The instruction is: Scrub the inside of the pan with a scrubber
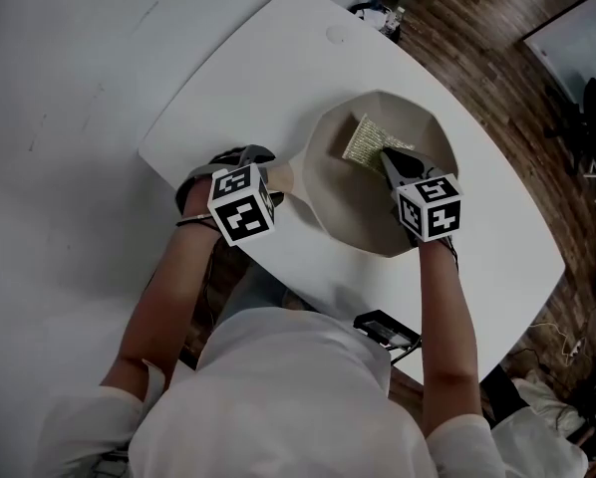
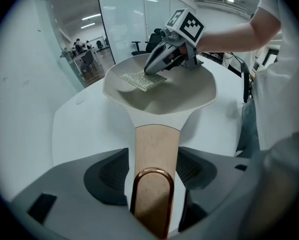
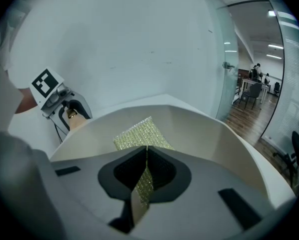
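A beige angular pan [image 1: 423, 132] with a wooden handle [image 1: 286, 178] stands on the white table [image 1: 238, 88]. A gold mesh scrubber [image 1: 362, 138] lies inside it, against the pan floor. My right gripper [image 1: 388, 157] is shut on the scrubber's near edge [image 3: 139, 134], its jaws pinched together over the pan wall [image 3: 209, 139]. My left gripper [image 2: 154, 166] points steeply down over the handle [image 2: 157, 144]. Its jaws stand wide on either side of the handle, and a thin strip of table shows at the left pad. A copper loop [image 2: 152, 184] ends the handle.
A black phone-like device [image 1: 386, 329] lies at the table's near edge, by the person's torso. Cables and small items [image 1: 380, 13] sit at the far corner. A wooden floor surrounds the table on the right; a glass wall and office chairs stand beyond.
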Motion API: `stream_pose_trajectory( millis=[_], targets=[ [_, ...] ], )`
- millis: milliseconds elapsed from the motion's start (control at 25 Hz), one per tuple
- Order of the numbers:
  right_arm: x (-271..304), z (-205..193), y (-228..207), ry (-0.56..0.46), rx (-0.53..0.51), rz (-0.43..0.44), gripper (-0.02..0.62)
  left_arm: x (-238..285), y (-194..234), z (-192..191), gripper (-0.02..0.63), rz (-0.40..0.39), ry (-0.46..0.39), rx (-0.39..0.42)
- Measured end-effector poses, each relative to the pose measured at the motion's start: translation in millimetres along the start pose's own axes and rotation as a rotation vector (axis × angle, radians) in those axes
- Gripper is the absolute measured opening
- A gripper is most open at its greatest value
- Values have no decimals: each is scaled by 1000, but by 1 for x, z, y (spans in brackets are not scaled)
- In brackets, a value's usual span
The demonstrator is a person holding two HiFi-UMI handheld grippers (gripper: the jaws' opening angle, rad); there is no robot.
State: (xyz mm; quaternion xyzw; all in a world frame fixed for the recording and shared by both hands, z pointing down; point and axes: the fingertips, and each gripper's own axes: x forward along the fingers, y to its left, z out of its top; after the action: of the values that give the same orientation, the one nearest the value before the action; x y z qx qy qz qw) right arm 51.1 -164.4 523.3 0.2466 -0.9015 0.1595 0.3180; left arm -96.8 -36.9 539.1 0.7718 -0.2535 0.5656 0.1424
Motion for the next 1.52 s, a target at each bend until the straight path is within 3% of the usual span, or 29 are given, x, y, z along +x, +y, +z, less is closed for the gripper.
stream_pose_trajectory(
  millis=[120,400,1520],
  targets=[
    [13,-9,-4,60,-12,-18,25,3,2,-3,280,12,41,22],
    [35,-35,-17,199,1,-70,25,5,0,-7,160,43,71,116],
    [61,-25,0,227,-15,-128,23,6,0,-7,156,42,78,119]
  ],
)
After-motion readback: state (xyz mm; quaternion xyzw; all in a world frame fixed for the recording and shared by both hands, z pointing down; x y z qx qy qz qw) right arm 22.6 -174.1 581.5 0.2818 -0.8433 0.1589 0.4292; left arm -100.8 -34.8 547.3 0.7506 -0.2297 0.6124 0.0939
